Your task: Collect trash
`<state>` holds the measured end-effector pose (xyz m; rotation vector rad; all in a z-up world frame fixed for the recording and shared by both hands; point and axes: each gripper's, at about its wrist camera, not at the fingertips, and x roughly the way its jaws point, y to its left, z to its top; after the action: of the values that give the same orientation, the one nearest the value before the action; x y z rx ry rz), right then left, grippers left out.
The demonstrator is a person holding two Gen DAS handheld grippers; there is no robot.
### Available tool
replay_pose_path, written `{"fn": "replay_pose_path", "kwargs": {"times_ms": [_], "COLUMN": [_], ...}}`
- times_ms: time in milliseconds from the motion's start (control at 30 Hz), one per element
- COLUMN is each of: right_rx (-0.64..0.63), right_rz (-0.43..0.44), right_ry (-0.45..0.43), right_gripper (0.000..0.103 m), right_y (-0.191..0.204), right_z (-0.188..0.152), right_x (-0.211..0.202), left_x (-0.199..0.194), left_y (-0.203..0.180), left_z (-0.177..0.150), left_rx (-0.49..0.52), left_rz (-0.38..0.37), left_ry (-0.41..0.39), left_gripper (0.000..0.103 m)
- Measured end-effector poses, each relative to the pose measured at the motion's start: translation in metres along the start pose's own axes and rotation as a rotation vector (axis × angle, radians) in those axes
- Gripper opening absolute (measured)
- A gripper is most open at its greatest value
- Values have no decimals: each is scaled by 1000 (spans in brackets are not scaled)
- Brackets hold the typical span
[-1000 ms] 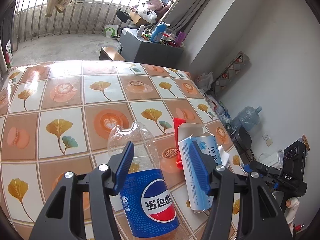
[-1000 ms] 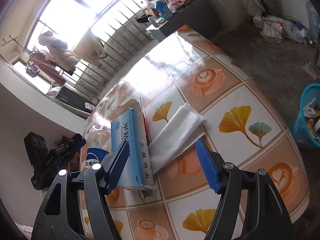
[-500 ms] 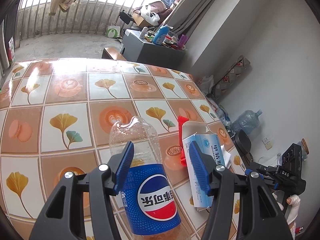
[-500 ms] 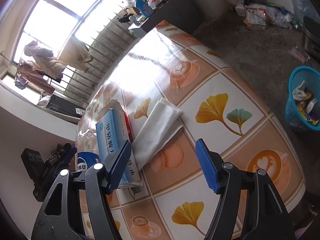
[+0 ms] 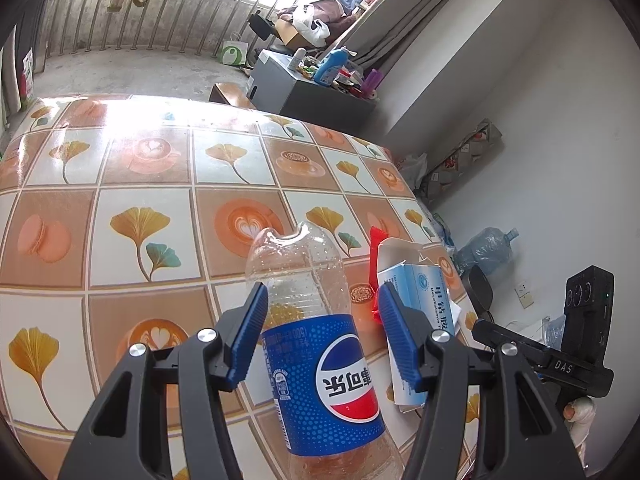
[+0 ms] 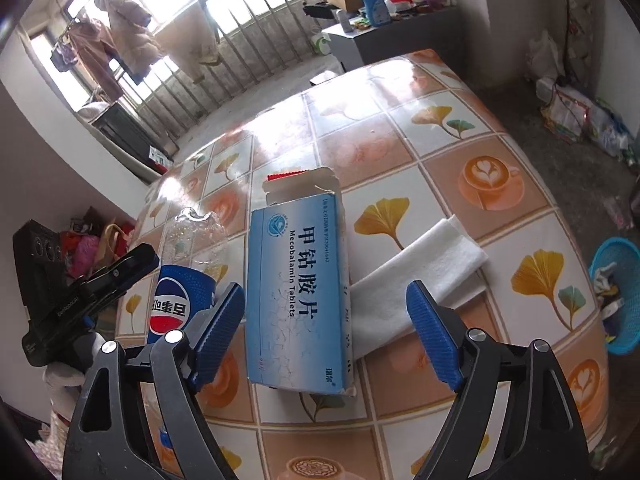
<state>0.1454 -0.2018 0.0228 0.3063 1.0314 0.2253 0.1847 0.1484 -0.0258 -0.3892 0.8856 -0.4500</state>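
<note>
A crushed clear Pepsi bottle (image 5: 320,360) with a blue label lies on the tiled table (image 5: 140,220). My left gripper (image 5: 322,300) is open and straddles it; the pads do not clamp it. Right of the bottle lies a blue and white tablet box (image 6: 296,280) with its far flap torn open. My right gripper (image 6: 325,292) hovers over the box with its jaws opening wide and the pads clear of both sides. A folded white tissue (image 6: 432,264) lies right of the box, partly tucked under it. A red wrapper (image 6: 286,176) peeks out behind the box.
A blue basket (image 6: 600,264) holding scraps stands on the floor off the table's right edge. A grey cabinet (image 5: 304,96) crowded with bottles stands beyond the far end. A large water jug (image 5: 484,248) and bags sit by the wall.
My right gripper has swung left and rolled, so the box now sits between its fingers, and its jaws have widened. The left gripper has crept slightly along the bottle, which stays on the table.
</note>
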Motion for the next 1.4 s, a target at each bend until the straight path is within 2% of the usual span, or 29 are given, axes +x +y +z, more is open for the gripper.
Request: {"fn": "replay_pose_path", "kwargs": {"times_ms": [200, 333, 400, 500, 633, 833, 867, 967, 1167, 1400], "right_rx": [-79, -75, -83, -138, -215, -231, -225, -176, -141, -22], "right_rz": [-37, 91, 169, 230, 228, 176, 177, 228, 316, 304], "right_ry": [-3, -10, 16, 73, 145, 248, 262, 289, 231, 80], "right_gripper": [82, 82, 82, 79, 75, 68, 64, 60, 59, 58], "right_y": [20, 35, 53, 82, 115, 134, 135, 132, 116, 43], "right_z": [4, 5, 3, -2, -8, -12, -13, -14, -13, -17], "right_x": [8, 2, 7, 23, 52, 95, 100, 107, 70, -12], "left_x": [-8, -15, -19, -23, -30, -44, -45, -50, -46, -15], "left_y": [7, 18, 27, 40, 58, 75, 76, 79, 68, 21], "left_z": [-4, -4, -3, -2, -5, -11, -11, -11, -4, -2], "left_rx": [-3, -35, -53, -74, -115, -149, -149, -150, -127, -46], "left_rz": [-3, 23, 50, 112, 158, 184, 187, 189, 161, 50], "left_ry": [8, -18, -33, -41, -43, -51, -51, -50, -43, 20], "left_gripper": [58, 58, 58, 58, 58, 58, 58, 58, 58, 58]}}
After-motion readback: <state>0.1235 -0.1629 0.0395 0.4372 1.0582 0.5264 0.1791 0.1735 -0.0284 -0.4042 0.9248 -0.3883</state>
